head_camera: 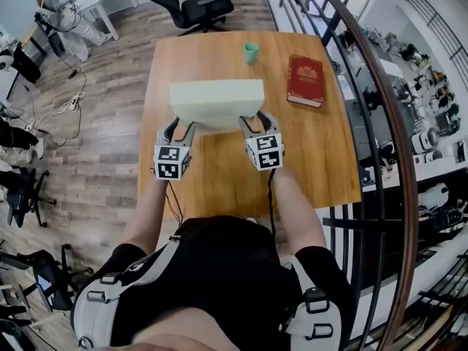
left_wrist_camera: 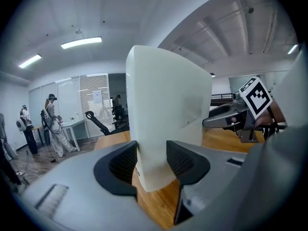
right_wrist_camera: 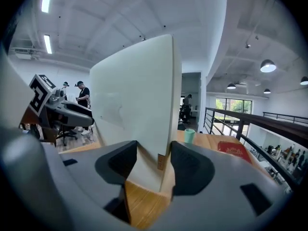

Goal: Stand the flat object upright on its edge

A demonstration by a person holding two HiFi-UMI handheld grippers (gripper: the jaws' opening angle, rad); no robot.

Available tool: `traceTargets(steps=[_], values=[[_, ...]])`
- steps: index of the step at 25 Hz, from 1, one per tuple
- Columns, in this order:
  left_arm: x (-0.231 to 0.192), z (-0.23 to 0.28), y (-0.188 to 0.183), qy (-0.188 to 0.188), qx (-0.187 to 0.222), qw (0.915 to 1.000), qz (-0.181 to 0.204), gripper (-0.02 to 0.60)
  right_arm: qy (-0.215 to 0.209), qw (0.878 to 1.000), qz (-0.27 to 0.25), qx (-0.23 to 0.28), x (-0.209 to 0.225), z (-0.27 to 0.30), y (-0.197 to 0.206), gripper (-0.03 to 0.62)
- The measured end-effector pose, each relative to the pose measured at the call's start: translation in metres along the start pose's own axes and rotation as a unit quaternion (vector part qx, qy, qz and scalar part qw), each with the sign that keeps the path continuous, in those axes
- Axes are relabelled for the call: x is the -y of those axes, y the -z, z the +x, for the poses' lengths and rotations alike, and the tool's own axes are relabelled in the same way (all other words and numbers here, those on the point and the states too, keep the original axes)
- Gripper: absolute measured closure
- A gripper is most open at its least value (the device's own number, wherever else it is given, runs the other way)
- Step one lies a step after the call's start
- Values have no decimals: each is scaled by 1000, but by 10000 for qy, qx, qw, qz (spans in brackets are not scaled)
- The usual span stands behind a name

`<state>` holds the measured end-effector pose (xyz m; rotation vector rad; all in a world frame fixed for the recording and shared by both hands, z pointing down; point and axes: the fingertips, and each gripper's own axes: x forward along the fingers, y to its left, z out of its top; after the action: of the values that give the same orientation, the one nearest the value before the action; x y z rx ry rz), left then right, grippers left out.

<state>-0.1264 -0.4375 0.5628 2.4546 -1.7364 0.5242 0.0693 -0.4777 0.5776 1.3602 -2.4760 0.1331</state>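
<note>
The flat object (head_camera: 216, 102) is a pale cream slab, upright on its long edge across the middle of the wooden table (head_camera: 322, 159). My left gripper (head_camera: 180, 128) holds its left end and my right gripper (head_camera: 252, 122) holds its right end. In the left gripper view both pads of the left gripper (left_wrist_camera: 151, 160) press on the slab (left_wrist_camera: 166, 114). The right gripper view shows the right gripper (right_wrist_camera: 154, 162) clamping the slab (right_wrist_camera: 134, 109) the same way. Whether its lower edge rests on the wood I cannot tell.
A red book (head_camera: 306, 80) lies at the table's far right and a small green cup (head_camera: 251, 52) stands at the far edge. A curved metal railing (head_camera: 380, 123) runs along the right. A black office chair (head_camera: 197, 6) stands beyond the table, and people stand far left.
</note>
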Motion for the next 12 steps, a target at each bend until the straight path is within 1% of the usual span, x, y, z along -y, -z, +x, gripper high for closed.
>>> traceTargets(steps=[7, 10, 12], values=[[14, 18, 43, 196, -484, 9985, -190, 393, 135, 9991, 19, -395, 6, 7, 45, 370], [17, 27, 53, 125, -403, 9990, -177, 393, 197, 9996, 69, -216, 9, 11, 48, 368], [16, 30, 51, 133, -402, 9987, -288, 393, 236, 9994, 98, -219, 11, 13, 47, 368]])
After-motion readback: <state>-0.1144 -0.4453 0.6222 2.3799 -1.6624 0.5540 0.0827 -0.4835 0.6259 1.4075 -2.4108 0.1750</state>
